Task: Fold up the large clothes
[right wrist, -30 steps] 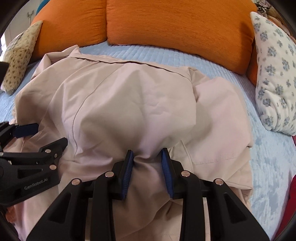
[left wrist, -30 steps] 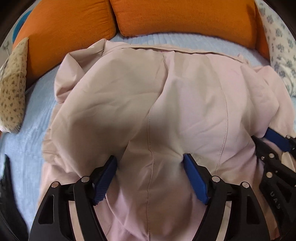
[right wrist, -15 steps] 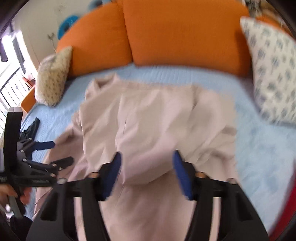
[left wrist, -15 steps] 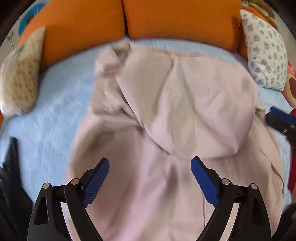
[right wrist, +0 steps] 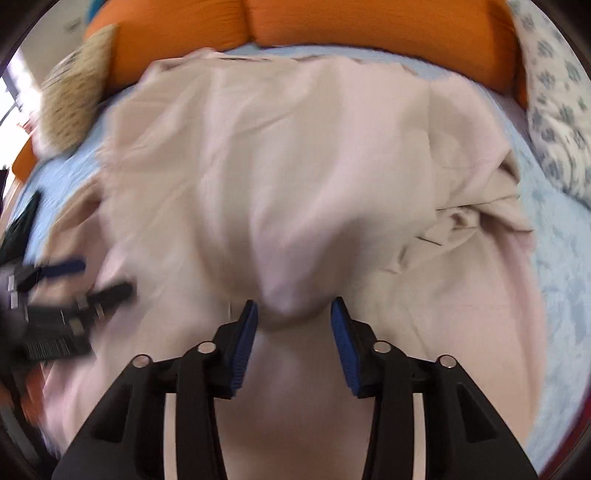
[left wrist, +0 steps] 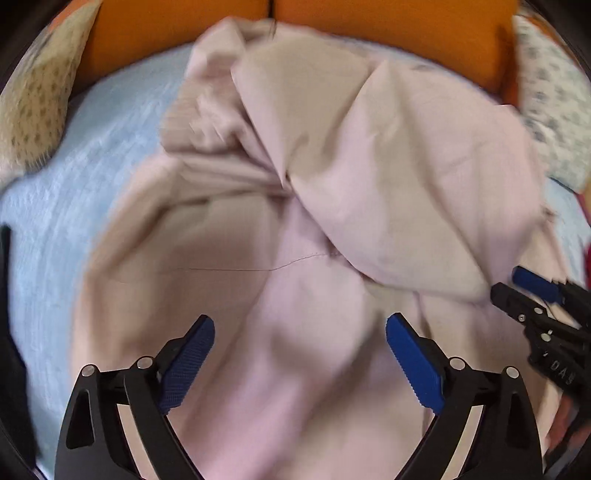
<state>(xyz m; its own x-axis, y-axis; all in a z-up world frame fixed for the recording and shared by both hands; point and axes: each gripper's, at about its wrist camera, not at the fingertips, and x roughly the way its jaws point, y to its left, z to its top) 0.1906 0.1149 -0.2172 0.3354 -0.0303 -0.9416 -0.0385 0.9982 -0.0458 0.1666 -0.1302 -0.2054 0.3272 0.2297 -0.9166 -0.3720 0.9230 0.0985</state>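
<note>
Pale pink cloth, the large garment (left wrist: 388,155), lay rumpled across the light blue bed (left wrist: 74,192) before orange cushions (right wrist: 369,29), while the left claw (left wrist: 299,354) hung over it spreading wide and empty, and the right claw (right wrist: 293,332) stood parted, a fabric fold between its blue pads unpinched.

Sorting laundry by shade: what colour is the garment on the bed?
Pale pinkish beige garment, plain; clearest in the right wrist view.
</note>
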